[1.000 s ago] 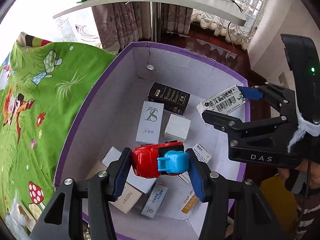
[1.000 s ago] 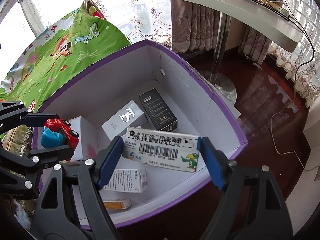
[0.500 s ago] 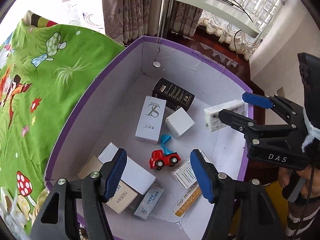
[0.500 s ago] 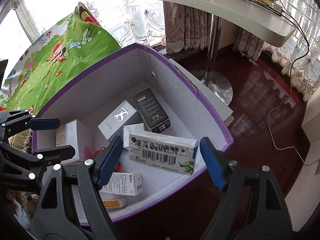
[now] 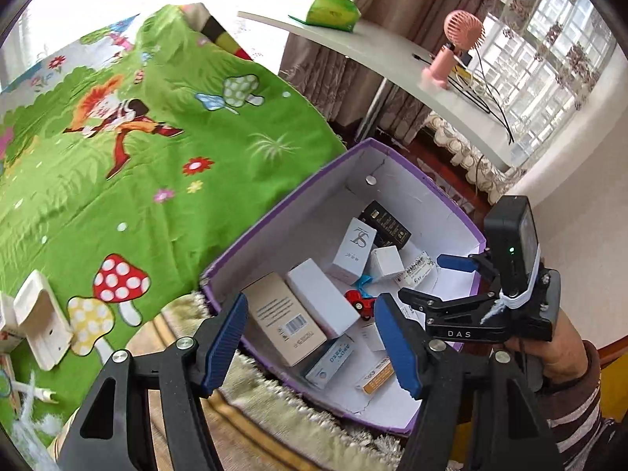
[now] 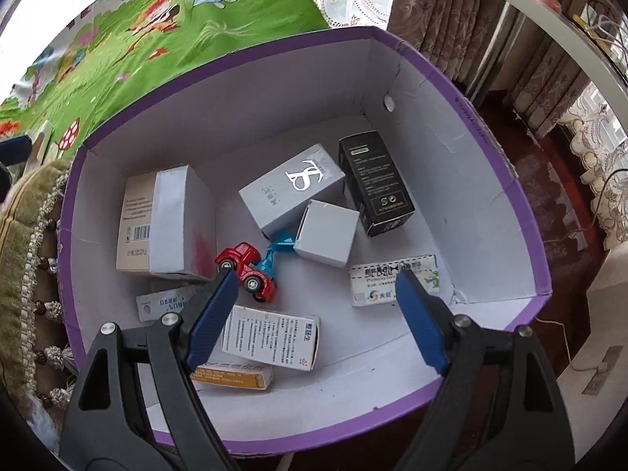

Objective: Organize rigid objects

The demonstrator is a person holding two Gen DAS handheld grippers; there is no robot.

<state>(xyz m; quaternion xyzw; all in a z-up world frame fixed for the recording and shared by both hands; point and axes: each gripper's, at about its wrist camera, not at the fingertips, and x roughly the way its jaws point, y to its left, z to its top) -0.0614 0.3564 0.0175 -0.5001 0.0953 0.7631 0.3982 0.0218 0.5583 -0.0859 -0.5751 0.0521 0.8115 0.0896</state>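
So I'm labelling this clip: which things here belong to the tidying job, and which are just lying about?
Job: purple box, toy truck, barcode carton, black carton, white charger on the mat.

Lying about: pink fan, green tissue pack, white desk.

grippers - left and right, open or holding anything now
left gripper: open, holding nothing.
right gripper: open, holding nothing; it hangs above the purple box.

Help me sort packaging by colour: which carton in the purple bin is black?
The black carton by the purple bin's far wall, beside the grey monogram box; the rest are white, grey or tan.
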